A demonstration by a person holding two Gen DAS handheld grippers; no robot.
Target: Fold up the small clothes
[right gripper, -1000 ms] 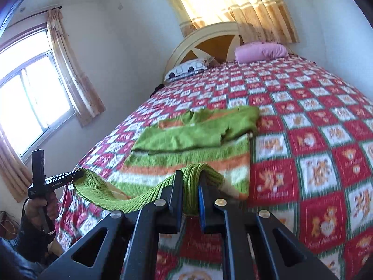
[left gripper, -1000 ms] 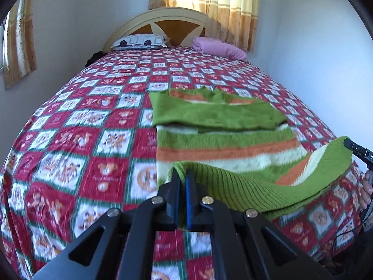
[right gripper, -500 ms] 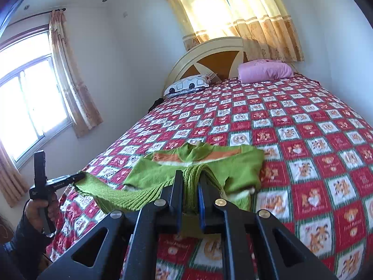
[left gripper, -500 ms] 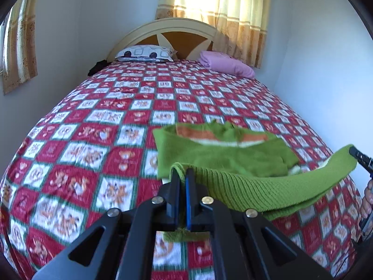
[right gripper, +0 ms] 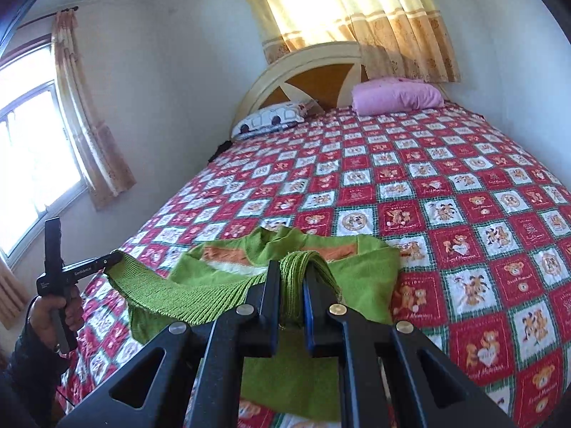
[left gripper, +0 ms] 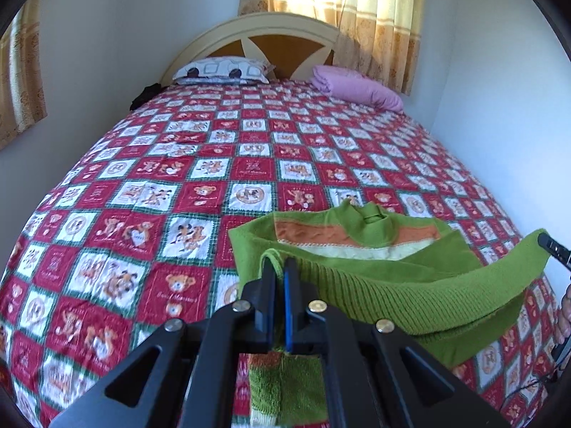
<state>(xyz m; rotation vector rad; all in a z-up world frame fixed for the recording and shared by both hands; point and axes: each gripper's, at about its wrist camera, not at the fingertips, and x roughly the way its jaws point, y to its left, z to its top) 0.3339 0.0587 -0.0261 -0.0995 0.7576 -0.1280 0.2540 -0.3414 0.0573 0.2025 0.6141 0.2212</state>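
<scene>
A small green knit sweater with orange and cream stripes lies on the bed, its neck towards the headboard. My left gripper is shut on one corner of the ribbed green hem. My right gripper is shut on the other corner, bunched between its pads. The hem hangs stretched between the two, lifted over the sweater's upper part and covering its lower body. In the right wrist view the left gripper shows at far left in a person's hand.
The bed has a red and white checked bear-print cover. A patterned pillow and a pink folded cloth lie by the headboard. Walls stand close on both sides; curtains hang behind.
Both grippers carried the hem forward over the sweater towards its neck. The striped lower body that showed a second ago is now covered.
</scene>
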